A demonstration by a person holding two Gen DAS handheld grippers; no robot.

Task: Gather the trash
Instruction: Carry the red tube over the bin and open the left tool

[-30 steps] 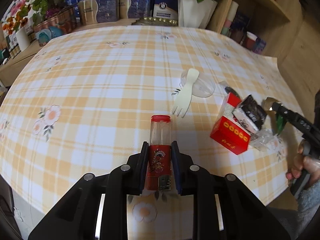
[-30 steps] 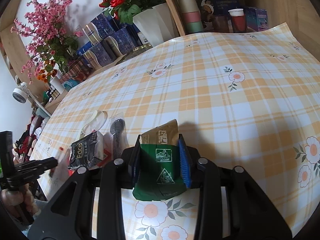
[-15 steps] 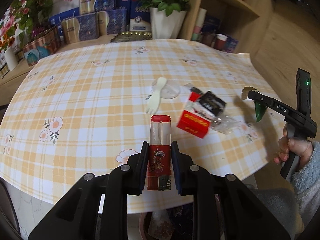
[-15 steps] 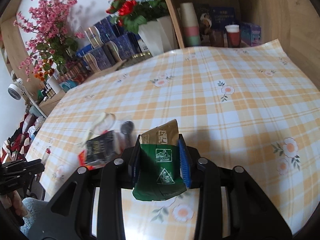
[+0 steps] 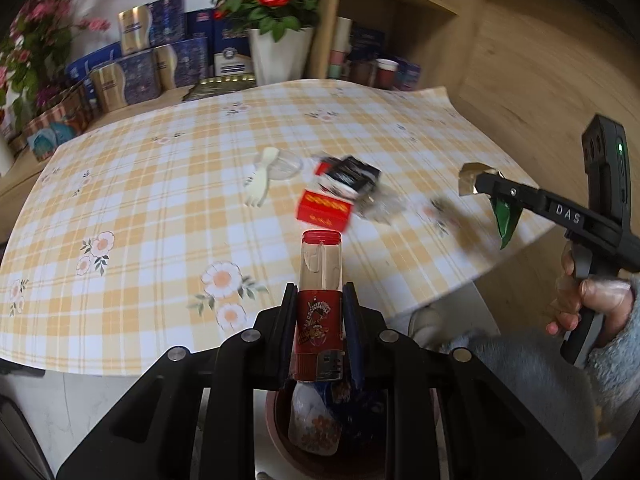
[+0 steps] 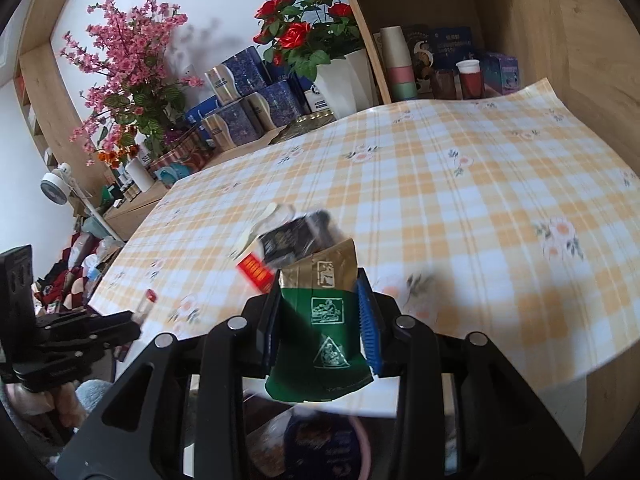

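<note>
My left gripper is shut on a clear bottle with a red cap and red label, held off the table's front edge above a reddish bin with trash in it. My right gripper is shut on a green and gold packet, also past the table edge over the bin. On the table lie a red box, a black wrapper, a white fork and a clear lid. The right gripper also shows in the left wrist view.
The checked tablecloth covers the table. Behind it stand a rose pot, blue and gold boxes and a wooden shelf with cups. Pink blossoms stand at the back left. The wooden floor lies to the right.
Both grippers have pulled back from over the table to beyond its front edge, each keeping its hold. The bin has come into view beneath them.
</note>
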